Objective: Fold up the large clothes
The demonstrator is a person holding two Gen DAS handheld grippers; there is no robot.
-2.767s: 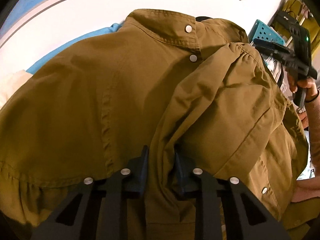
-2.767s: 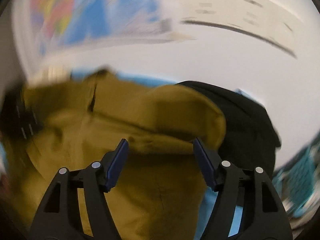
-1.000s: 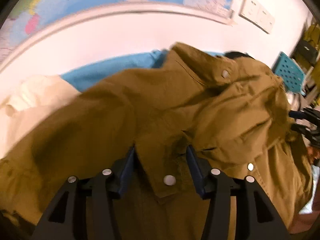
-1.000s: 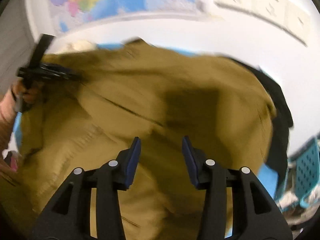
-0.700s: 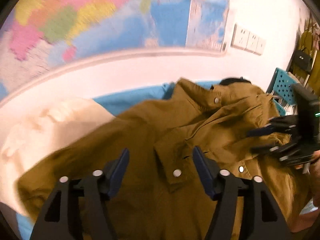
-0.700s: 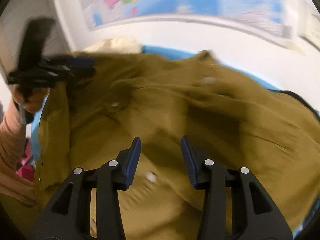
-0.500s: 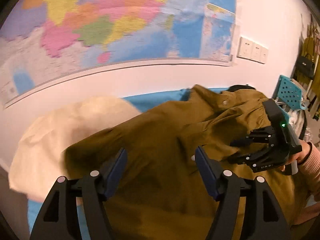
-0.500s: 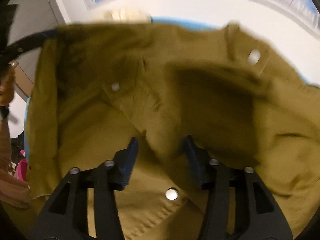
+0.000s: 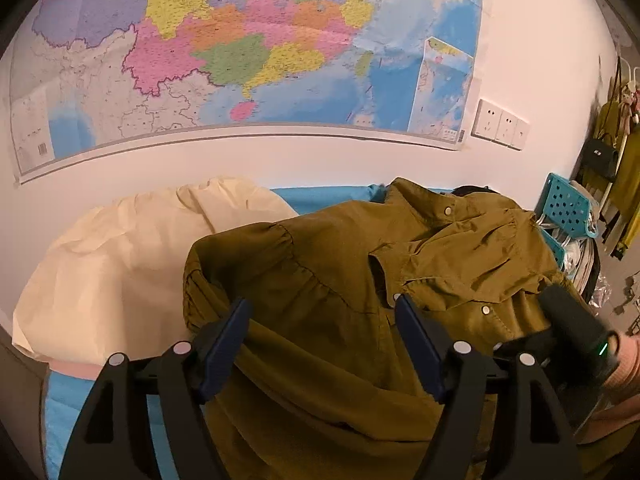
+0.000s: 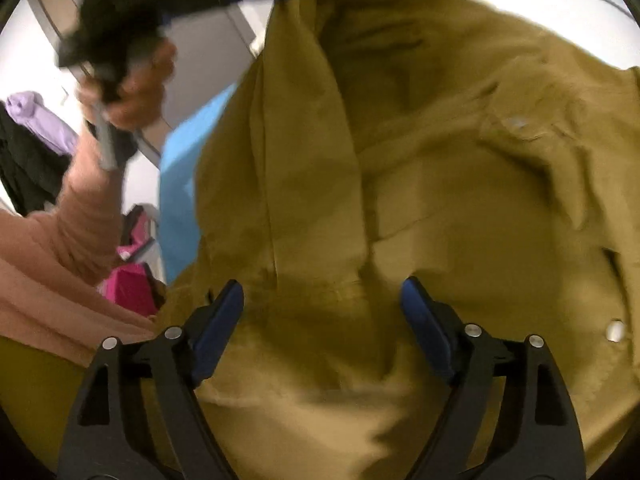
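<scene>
An olive-brown snap-button shirt lies rumpled on a blue-covered surface, collar toward the wall. My left gripper is open above the shirt's left shoulder, with cloth between its fingers but not clamped. My right gripper is open low over the shirt near its front hem. The right gripper's body shows at the right edge of the left wrist view. The left gripper appears blurred at the top left of the right wrist view.
A cream cloth lies left of the shirt. A black garment and a teal basket sit at the right. A wall map hangs behind. A pink object is beside the surface.
My left gripper let go of the shirt fold, opened wide and pulled back and up. My right gripper moved left across the shirt and opened wider.
</scene>
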